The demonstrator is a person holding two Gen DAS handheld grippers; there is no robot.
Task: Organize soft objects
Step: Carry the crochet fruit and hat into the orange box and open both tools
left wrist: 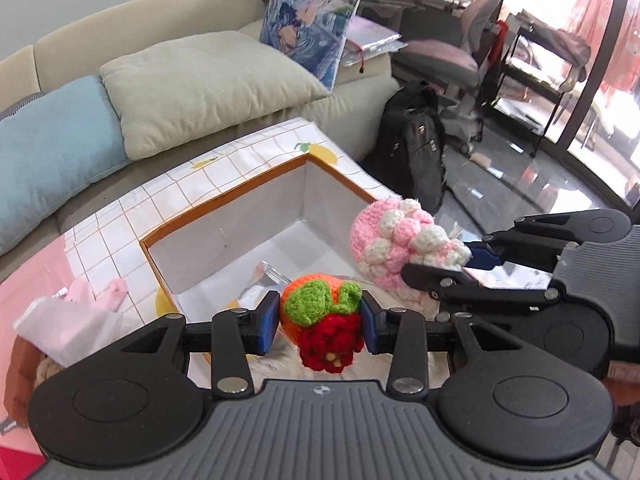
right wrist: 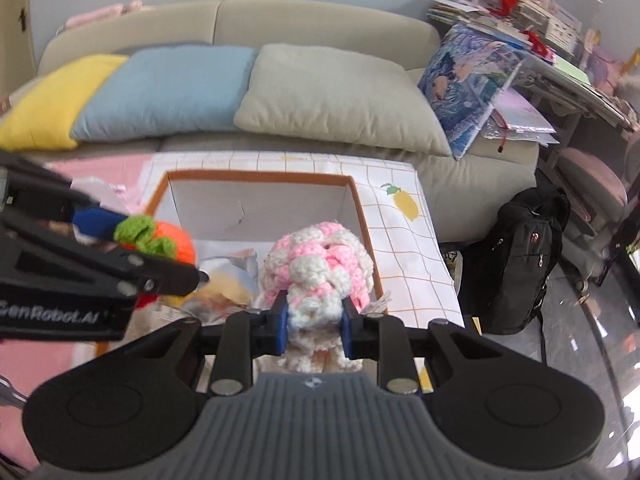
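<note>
Your left gripper (left wrist: pixel 320 322) clamps a crocheted toy (left wrist: pixel 320 328) of orange, green and red yarn over the open box (left wrist: pixel 224 236). To its right, your right gripper (right wrist: pixel 314 326) squeezes a knobbly pink-and-white crocheted piece (right wrist: pixel 316 276) above the same box. The box is white inside with a brown rim, and sits on a grid-patterned cloth (right wrist: pixel 404 248) with lemons. Behind lies a beige sofa (right wrist: pixel 320 20) carrying yellow, blue and beige cushions, with a black backpack (right wrist: pixel 516 260) on the glossy floor at right
</note>
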